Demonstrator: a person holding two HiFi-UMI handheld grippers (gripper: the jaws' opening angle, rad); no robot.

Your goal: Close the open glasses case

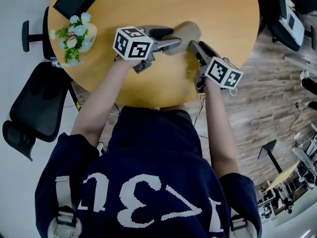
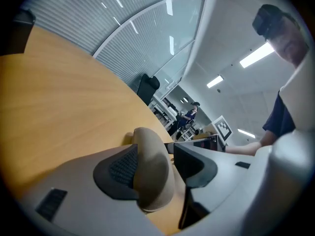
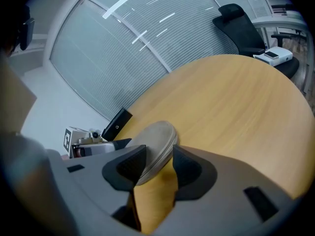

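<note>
Glasses case (image 1: 187,32) lying on table (image 1: 148,4), between both claws. Left gripper (image 2: 155,163) gaping wide round one end. Right gripper (image 3: 160,156) seemingly pinching other end. Lid looking down, seam showing; releasing left.

The grey left claw (image 1: 174,39) and grey right claw (image 1: 193,45) have black dotted pads (image 3: 123,168) and white cubes (image 1: 132,42) with black squares. Between them sits a plain tan oval glasses case (image 1: 187,32). Under the claws, the round wooden table (image 1: 148,4) is honey yellow with faint stripes.
</note>
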